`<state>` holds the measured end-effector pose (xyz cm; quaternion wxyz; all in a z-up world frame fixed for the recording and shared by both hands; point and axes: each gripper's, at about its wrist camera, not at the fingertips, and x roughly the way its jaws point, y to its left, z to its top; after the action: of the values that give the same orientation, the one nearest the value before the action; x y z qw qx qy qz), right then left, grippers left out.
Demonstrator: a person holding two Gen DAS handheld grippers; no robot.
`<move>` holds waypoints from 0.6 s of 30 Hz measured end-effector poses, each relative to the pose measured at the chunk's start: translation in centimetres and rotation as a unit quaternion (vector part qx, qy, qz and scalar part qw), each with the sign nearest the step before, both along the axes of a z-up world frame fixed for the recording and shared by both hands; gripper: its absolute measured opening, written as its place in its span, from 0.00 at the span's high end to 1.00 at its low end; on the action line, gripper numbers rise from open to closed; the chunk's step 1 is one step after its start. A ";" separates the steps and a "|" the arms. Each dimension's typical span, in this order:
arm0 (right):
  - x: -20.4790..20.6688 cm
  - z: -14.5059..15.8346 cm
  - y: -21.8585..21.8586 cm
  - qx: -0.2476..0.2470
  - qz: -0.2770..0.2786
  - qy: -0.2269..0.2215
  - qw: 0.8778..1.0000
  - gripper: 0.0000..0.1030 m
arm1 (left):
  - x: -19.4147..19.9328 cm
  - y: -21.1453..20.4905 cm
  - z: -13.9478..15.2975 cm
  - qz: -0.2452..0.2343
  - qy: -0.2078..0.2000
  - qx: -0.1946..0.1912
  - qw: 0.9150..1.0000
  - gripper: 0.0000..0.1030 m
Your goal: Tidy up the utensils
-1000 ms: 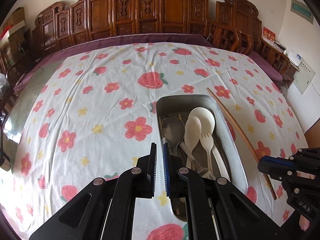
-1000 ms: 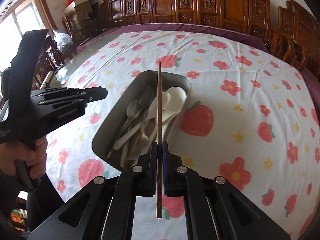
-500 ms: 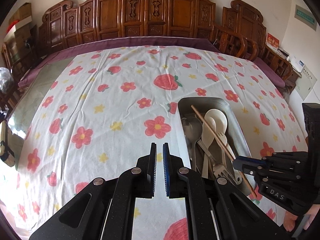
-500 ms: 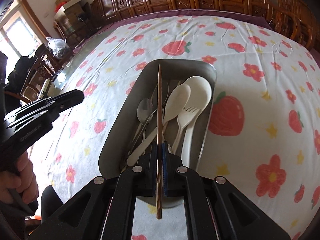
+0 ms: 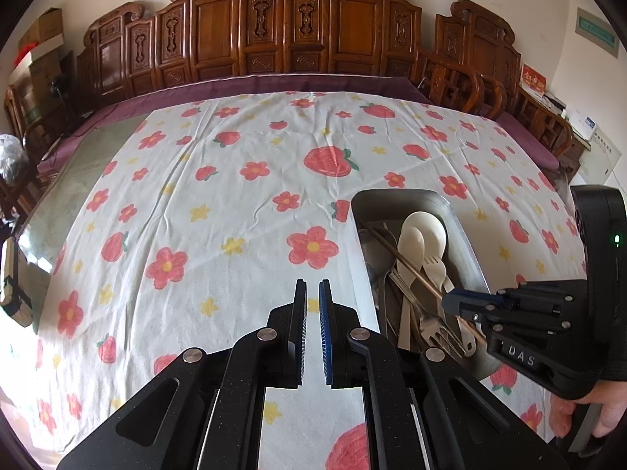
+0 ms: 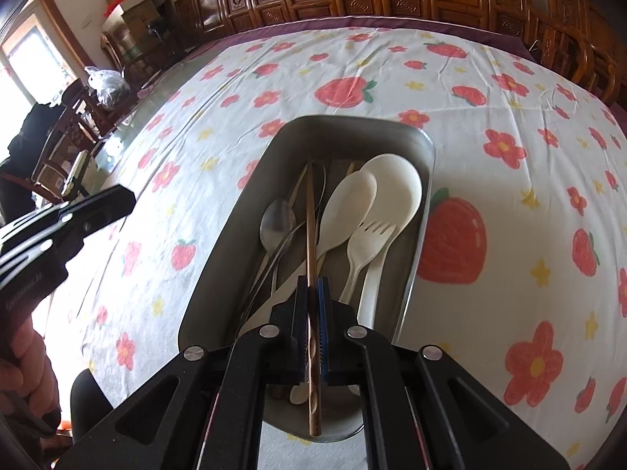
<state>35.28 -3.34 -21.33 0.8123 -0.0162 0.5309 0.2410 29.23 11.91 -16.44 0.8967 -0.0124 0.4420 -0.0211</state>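
A grey metal tray (image 6: 425, 196) (image 5: 462, 235) on the flowered cloth holds cream plastic spoons (image 6: 392, 188), a cream fork (image 6: 370, 239), a metal spoon (image 6: 277, 221) and other cutlery. My right gripper (image 6: 312, 284) (image 5: 450, 300) is shut on a long wooden chopstick (image 6: 310, 211), which points along the tray with its far tip low among the utensils. The left gripper (image 5: 312, 288) hovers over bare cloth to the left of the tray, jaws shut with nothing between them.
The tablecloth (image 5: 235, 196) with red flowers and strawberries covers a wide table. Carved wooden chairs (image 5: 274, 31) line the far edge. A hand (image 5: 588, 415) holds the right gripper's handle. Boxes and a bag stand at the far left.
The right gripper carried the chopstick from beside the tray to over it and lowered it into the utensils. The left gripper drifted slightly left, away from the tray.
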 end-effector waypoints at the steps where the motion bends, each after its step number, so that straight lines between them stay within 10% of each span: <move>1: 0.1 0.2 -0.1 0.000 -0.002 -0.003 1.000 0.94 | 0.0 -0.1 0.0 0.000 0.000 0.000 1.000 0.95; 18: 0.8 1.6 0.2 0.030 -0.003 -0.028 0.999 0.94 | -0.3 -0.3 0.0 -0.001 0.001 -0.002 1.000 0.95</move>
<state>36.04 -3.12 -19.72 0.8275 0.0031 0.5007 0.2542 28.95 11.56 -16.47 0.8960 -0.0139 0.4432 -0.0224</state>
